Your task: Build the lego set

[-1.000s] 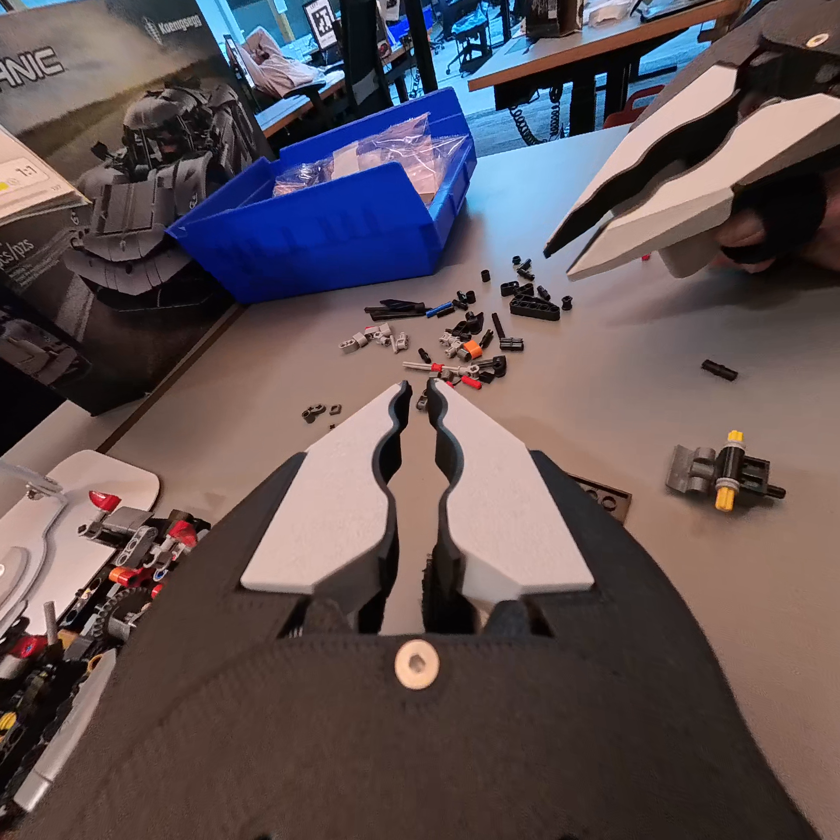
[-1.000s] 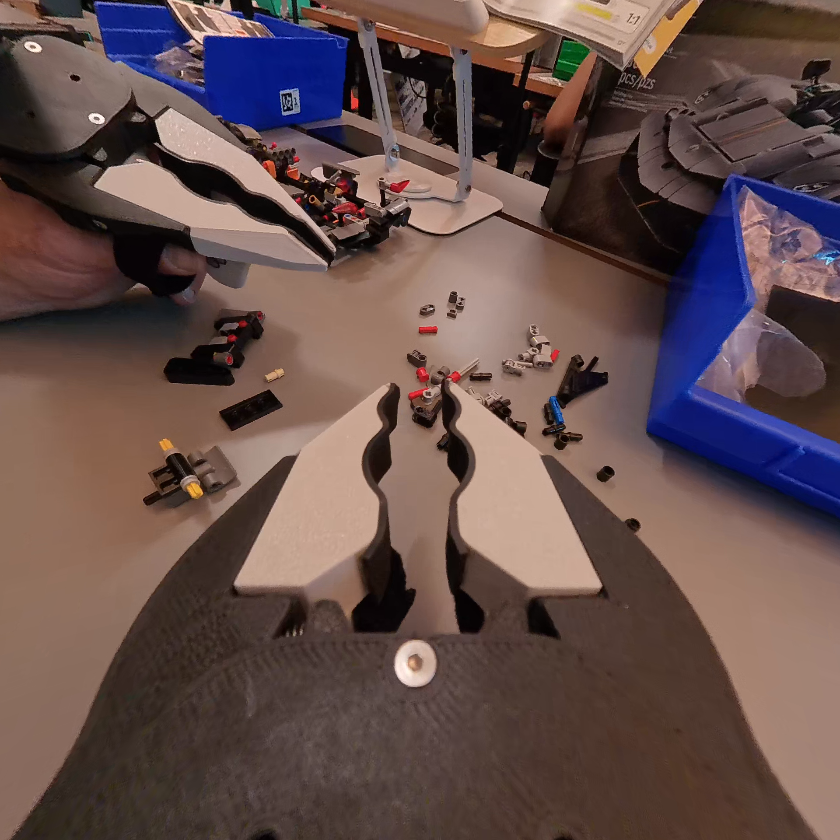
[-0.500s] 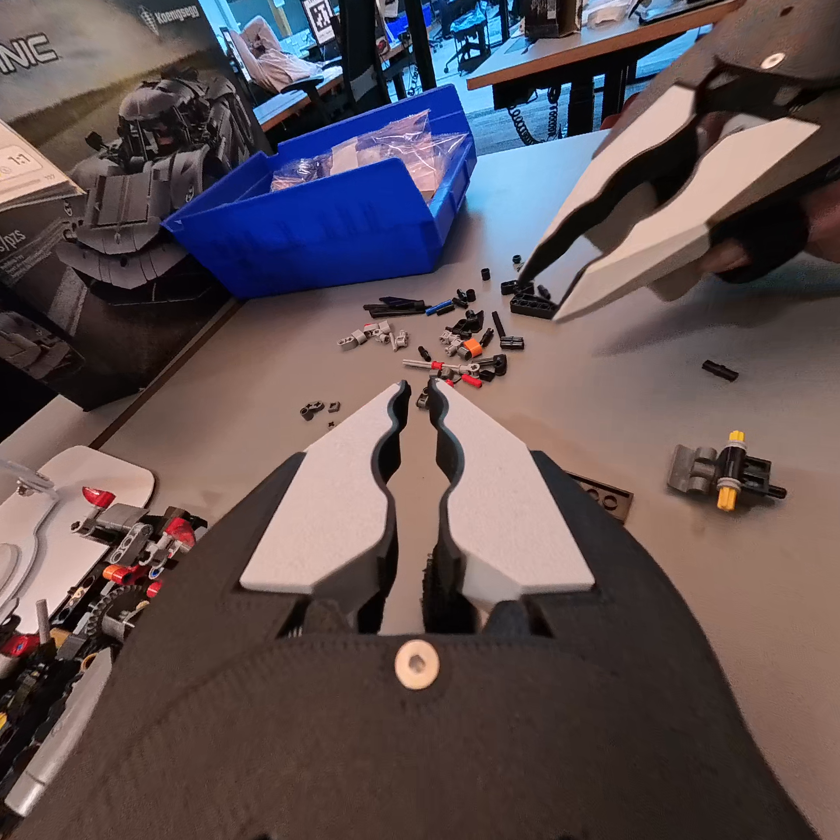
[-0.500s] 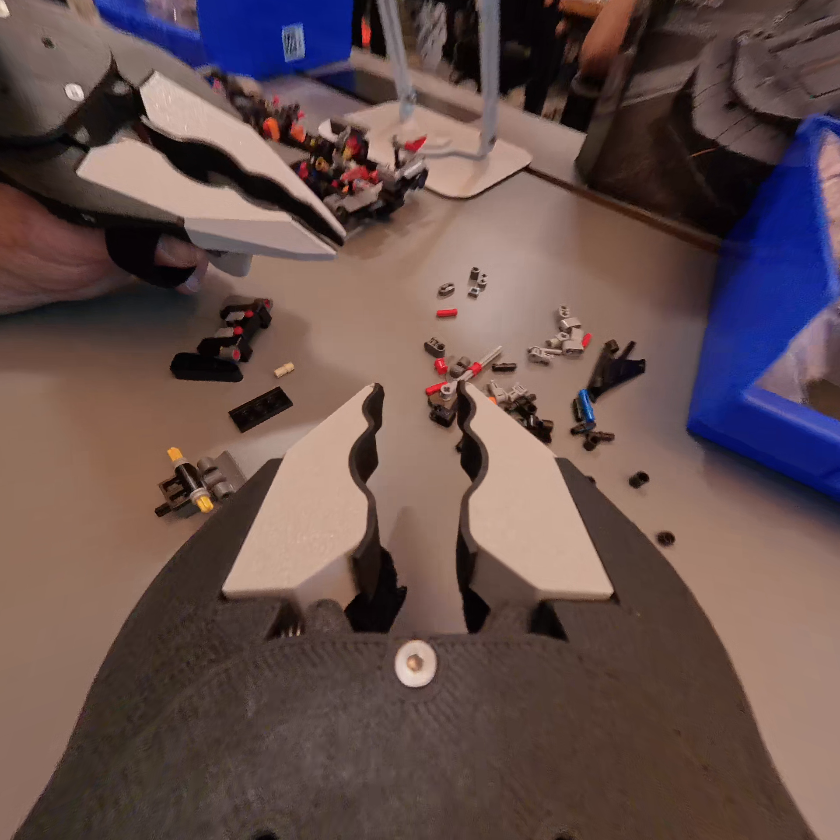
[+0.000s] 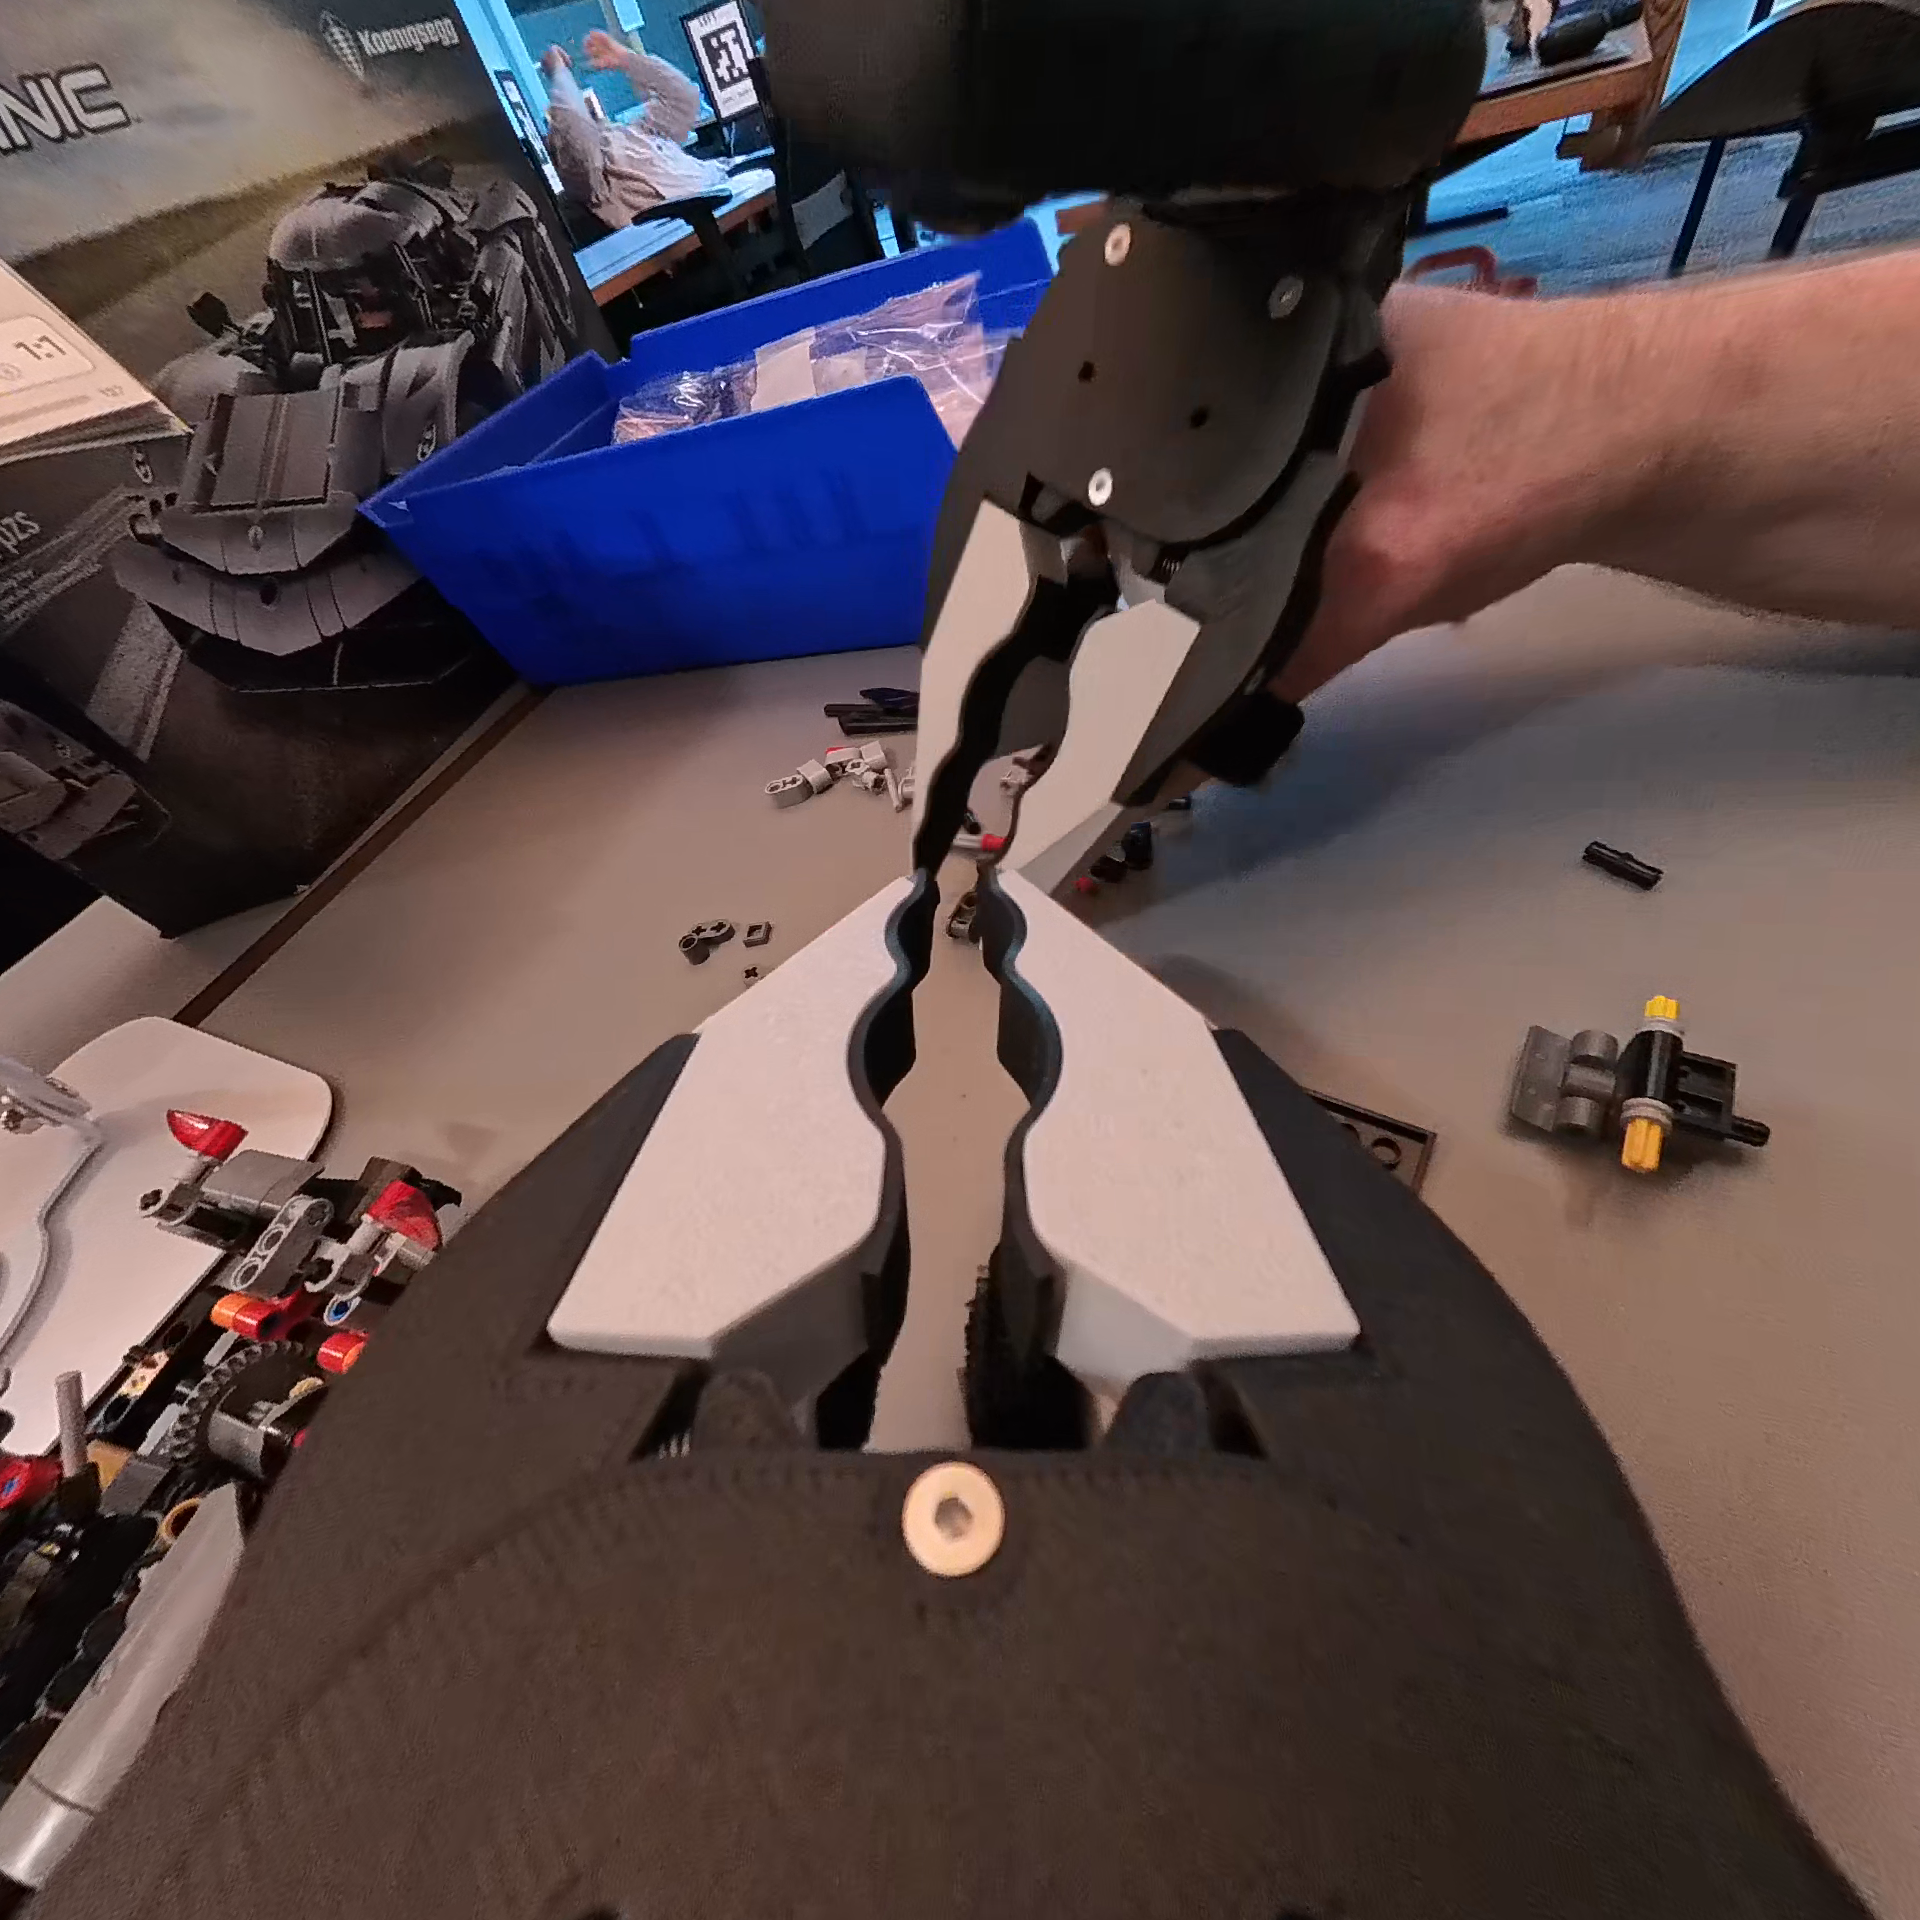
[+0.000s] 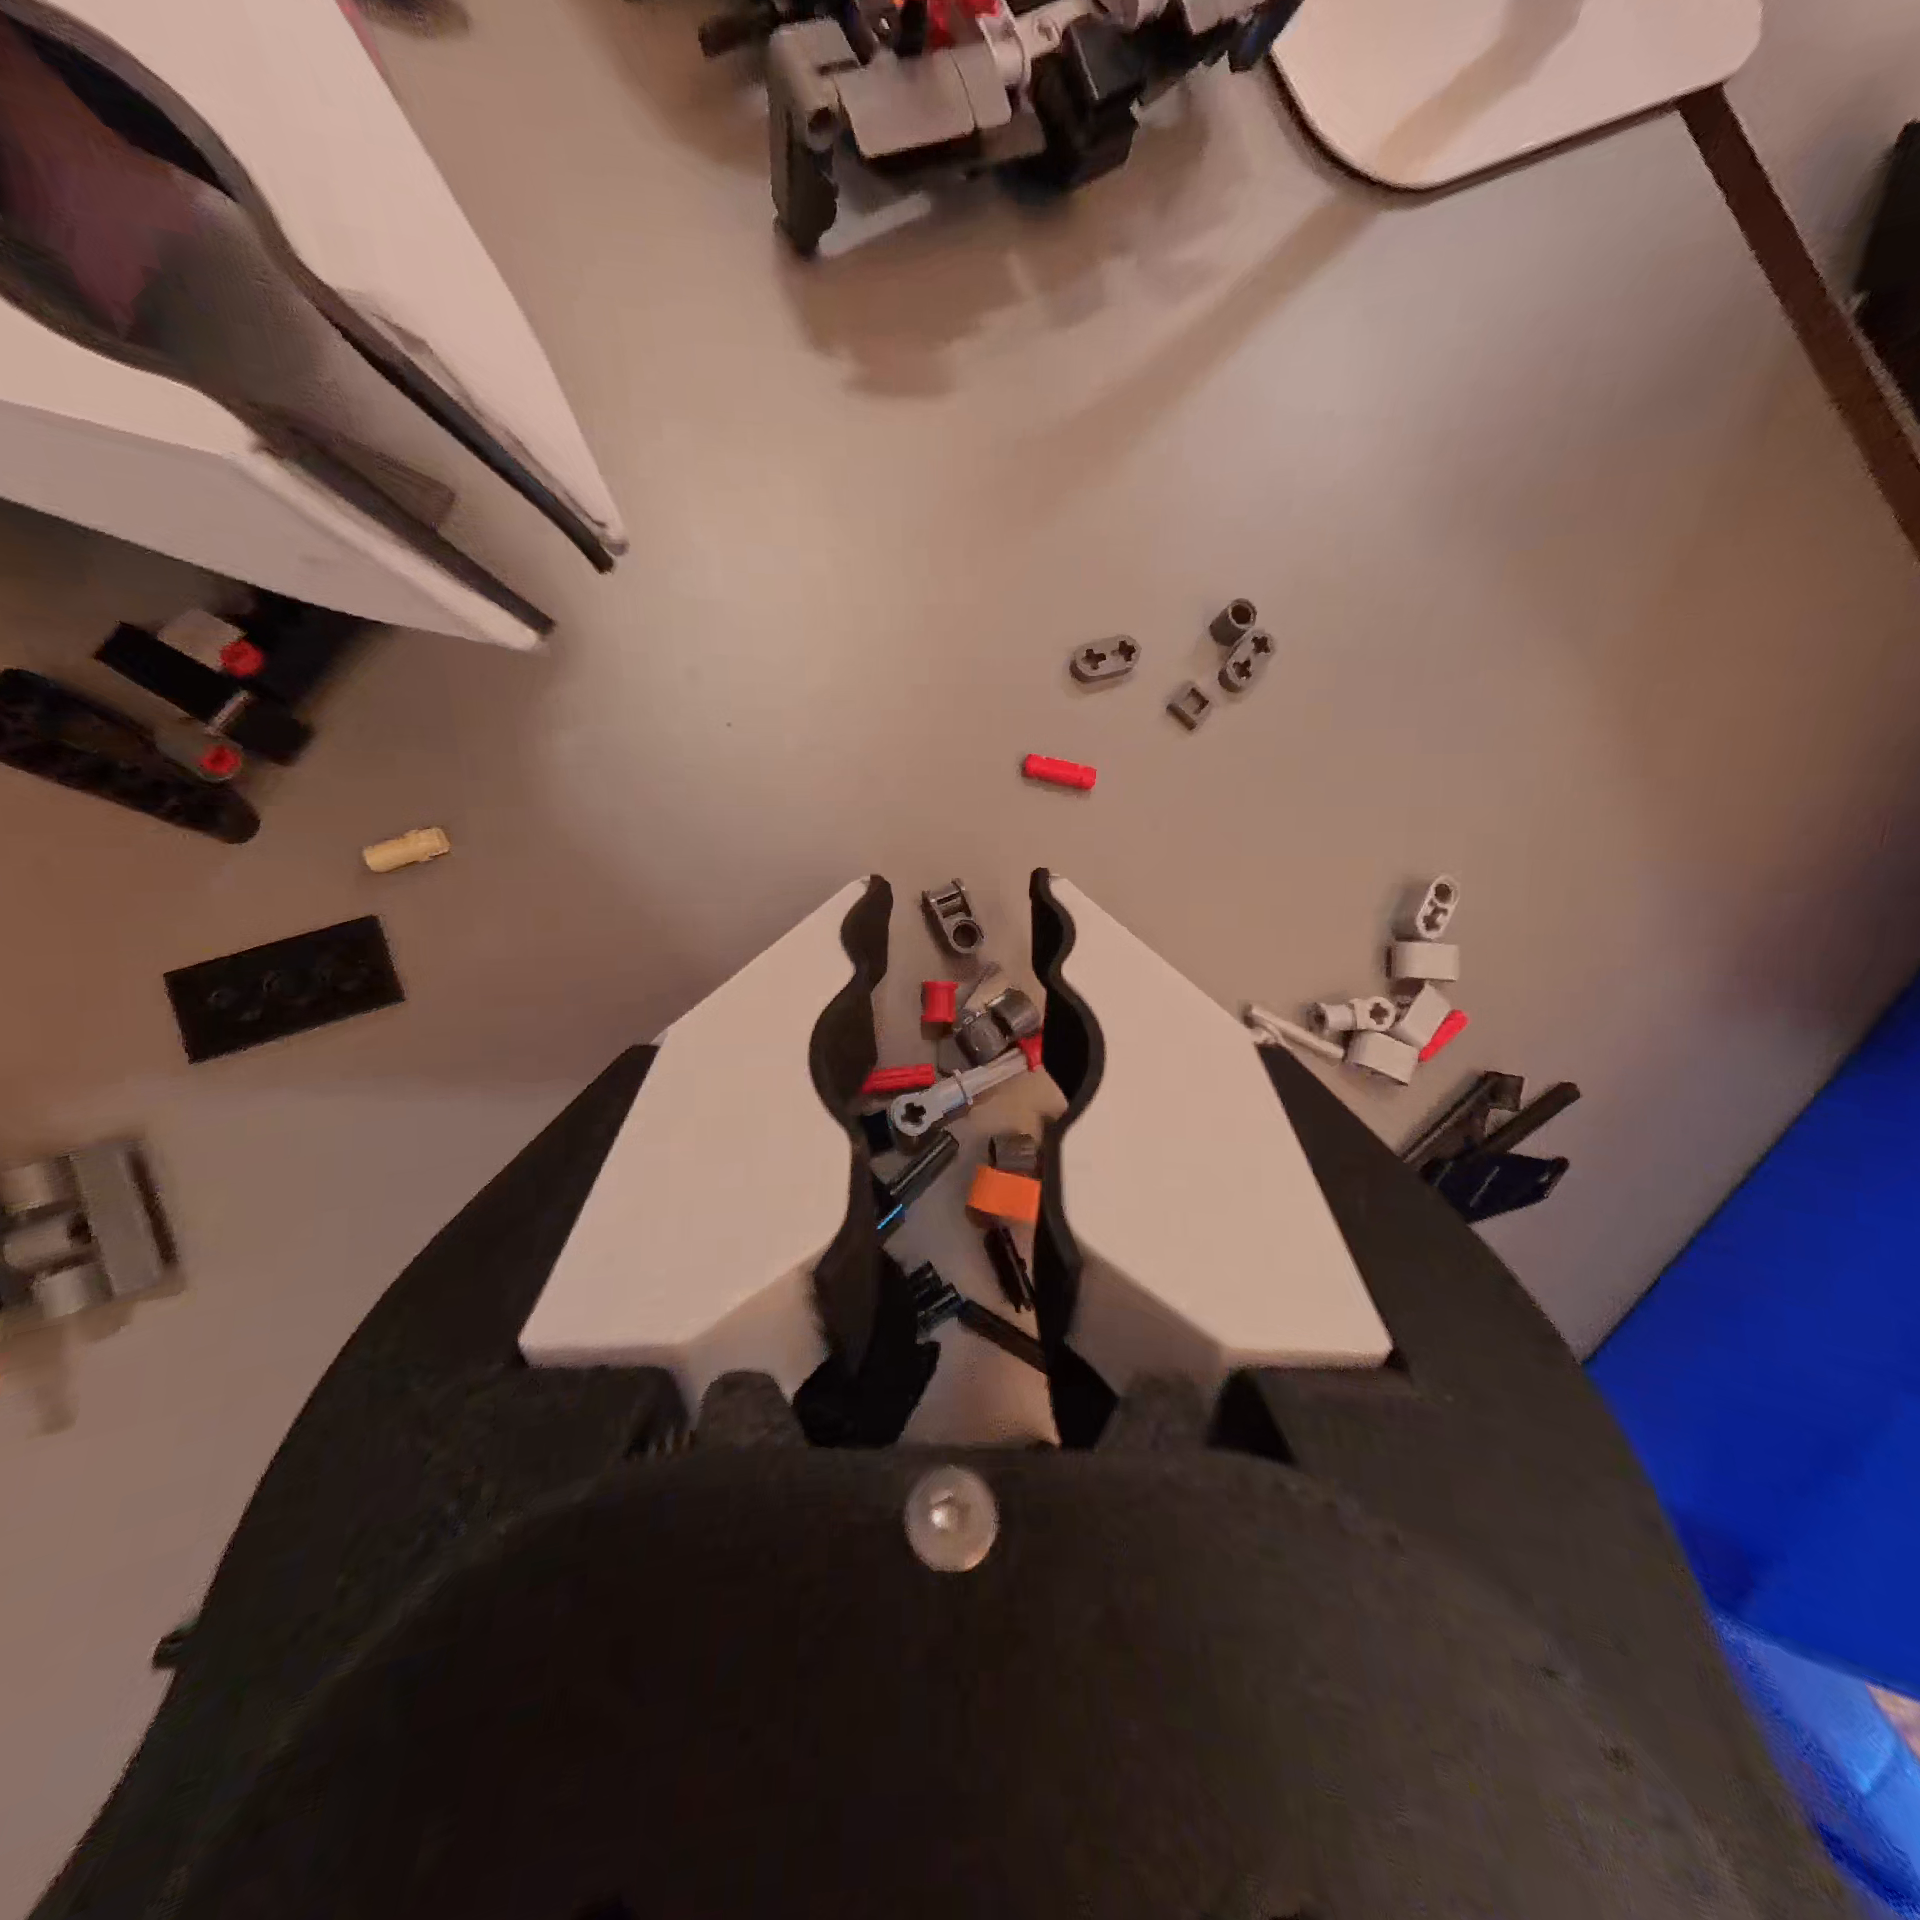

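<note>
My right gripper (image 6: 958,883) is open and points steeply down over the pile of small loose parts (image 6: 966,1091), close to the table. A dark grey connector (image 6: 956,916), a red bush (image 6: 936,1004), a grey axle piece and an orange piece (image 6: 1004,1195) lie between its fingers, none gripped. In the left wrist view the right gripper (image 5: 961,852) comes down just beyond my left gripper (image 5: 954,894). The left gripper is narrowly open, empty and low over the table. The partly built model (image 5: 260,1299) sits at the lower left and also shows in the right wrist view (image 6: 935,94).
A blue bin (image 5: 675,551) of bagged parts and the set's box (image 5: 208,416) stand behind. A grey, black and yellow sub-assembly (image 5: 1631,1091), a black plate (image 6: 281,987), a tan pin (image 6: 405,848), a red pin (image 6: 1058,772) and a black-and-red sub-assembly (image 6: 156,727) lie on the grey table. A white stand base (image 6: 1507,94) sits beside the model. The tips of one gripper are about 8 cm away from the tips of the other. The partly built model (image 5: 260,1299) is about equally far from each gripper, around 20 cm.
My right gripper has swung in over the loose parts, tilted steeply down and opened wider. My left gripper has barely moved.
</note>
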Tool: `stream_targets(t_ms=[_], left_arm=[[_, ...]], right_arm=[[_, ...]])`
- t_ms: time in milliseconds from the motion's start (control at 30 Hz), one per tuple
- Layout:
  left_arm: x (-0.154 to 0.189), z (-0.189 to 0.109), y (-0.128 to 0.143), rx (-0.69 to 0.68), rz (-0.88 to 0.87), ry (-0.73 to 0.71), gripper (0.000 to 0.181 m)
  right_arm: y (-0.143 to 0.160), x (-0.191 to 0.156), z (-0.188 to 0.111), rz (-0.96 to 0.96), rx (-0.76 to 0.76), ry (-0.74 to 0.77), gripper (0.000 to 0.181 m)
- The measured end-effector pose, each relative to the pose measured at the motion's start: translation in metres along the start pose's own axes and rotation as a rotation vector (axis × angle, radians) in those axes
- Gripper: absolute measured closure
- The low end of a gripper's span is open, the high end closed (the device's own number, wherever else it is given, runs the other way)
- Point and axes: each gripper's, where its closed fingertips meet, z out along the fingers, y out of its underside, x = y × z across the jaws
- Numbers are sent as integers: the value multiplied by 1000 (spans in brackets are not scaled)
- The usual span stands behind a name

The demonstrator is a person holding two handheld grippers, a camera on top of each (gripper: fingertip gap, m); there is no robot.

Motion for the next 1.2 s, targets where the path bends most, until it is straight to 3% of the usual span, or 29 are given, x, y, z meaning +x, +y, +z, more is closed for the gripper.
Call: stream_targets(t_ms=[100,333,600,933,1200], left_arm=[[0,0,0,-2,-2,3,174],[-1,0,2,-7,11,-4,174],[-3,-2,3,-13,15,-11,174],[4,1,4,-25,35,6,174],[7,2,5,-36,46,21,173]], right_arm=[[2,-5,5,-28,12,16,174],[2,-10,0,-20,42,-12,175],[-11,-40,-41,70,149,-50,175],[59,-101,-68,142,-18,-21,174],[64,-116,-72,179,0,-33,165]])
